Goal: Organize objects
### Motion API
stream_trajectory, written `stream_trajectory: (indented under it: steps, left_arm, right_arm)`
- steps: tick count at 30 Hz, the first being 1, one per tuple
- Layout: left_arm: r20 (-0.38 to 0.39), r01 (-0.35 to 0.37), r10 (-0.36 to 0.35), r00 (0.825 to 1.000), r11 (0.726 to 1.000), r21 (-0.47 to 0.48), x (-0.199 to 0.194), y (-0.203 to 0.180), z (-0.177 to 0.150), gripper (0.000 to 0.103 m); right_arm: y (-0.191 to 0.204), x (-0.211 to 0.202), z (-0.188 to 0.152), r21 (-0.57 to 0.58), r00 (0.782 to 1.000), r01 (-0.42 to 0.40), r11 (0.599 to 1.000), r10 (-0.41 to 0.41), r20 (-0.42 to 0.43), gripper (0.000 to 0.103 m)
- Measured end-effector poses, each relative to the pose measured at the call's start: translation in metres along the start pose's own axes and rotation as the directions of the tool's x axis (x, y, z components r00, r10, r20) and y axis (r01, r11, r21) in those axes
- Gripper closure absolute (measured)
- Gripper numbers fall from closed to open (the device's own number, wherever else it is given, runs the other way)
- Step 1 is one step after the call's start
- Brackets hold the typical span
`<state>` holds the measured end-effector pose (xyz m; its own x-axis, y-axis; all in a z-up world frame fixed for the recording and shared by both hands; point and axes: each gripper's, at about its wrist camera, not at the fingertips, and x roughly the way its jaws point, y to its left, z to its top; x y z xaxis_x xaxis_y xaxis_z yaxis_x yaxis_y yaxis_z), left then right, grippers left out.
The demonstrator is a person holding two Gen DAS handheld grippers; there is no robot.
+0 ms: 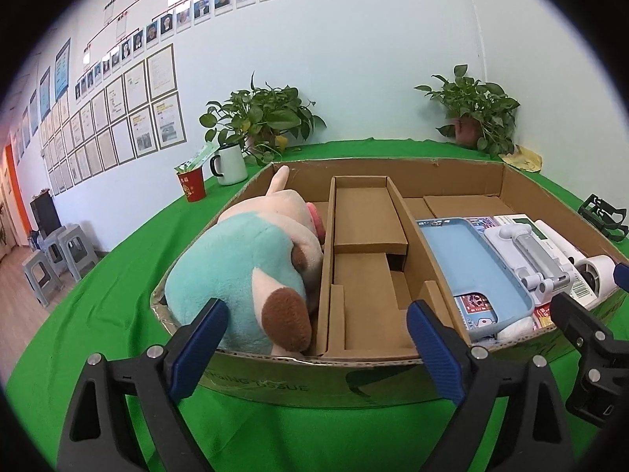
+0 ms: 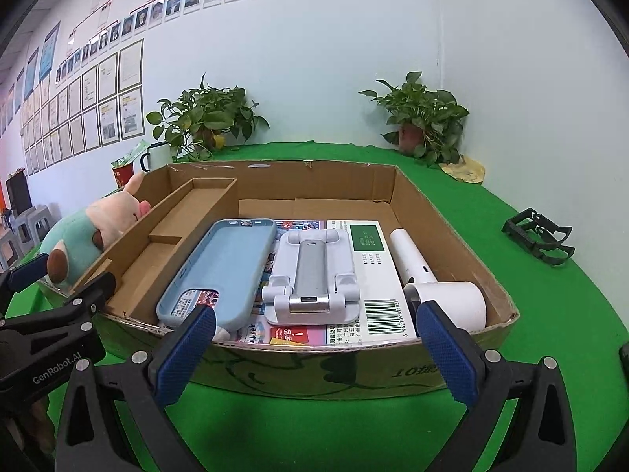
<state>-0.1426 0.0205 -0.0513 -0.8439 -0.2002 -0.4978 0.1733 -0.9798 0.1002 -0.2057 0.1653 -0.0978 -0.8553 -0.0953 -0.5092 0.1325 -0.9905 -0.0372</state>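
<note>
Covering the table, a green cloth (image 2: pixel 491 236) bears a cardboard box (image 2: pixel 314 369); both grippers' jaws gape empty.

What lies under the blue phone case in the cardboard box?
Under the blue phone case a colourful printed sheet shows through its camera cutout and past its edges. How far the sheet runs beneath it is covered.

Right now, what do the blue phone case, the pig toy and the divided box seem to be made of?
Blue phone case: probably silicone or soft plastic, matte, rounded edges. Pig toy: plush fabric, fuzzy nap, stuffed shape. Divided box: brown corrugated cardboard, raw cut edges, dull finish.
</note>
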Motion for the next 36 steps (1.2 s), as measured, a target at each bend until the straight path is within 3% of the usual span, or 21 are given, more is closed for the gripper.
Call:
stream_trajectory:
  steps: [3, 36]
  left_arm:
    - [-0.012, 0.005, -0.006, 1.000, 1.000, -0.018, 0.0025, 0.0036, -0.0002, 0.001]
    - [-0.016, 0.015, -0.016, 1.000, 0.999, -0.034, 0.0028, 0.0064, -0.0010, 0.001]
  right_arm:
    - [-0.0016, 0.0004, 0.0003, -0.001, 1.000, -0.002, 1.000, 0.002, -0.002, 0.000]
    - [-0.0015, 0.0004, 0.0000, 0.000, 1.000, -0.003, 1.000, 0.003, -0.002, 0.000]
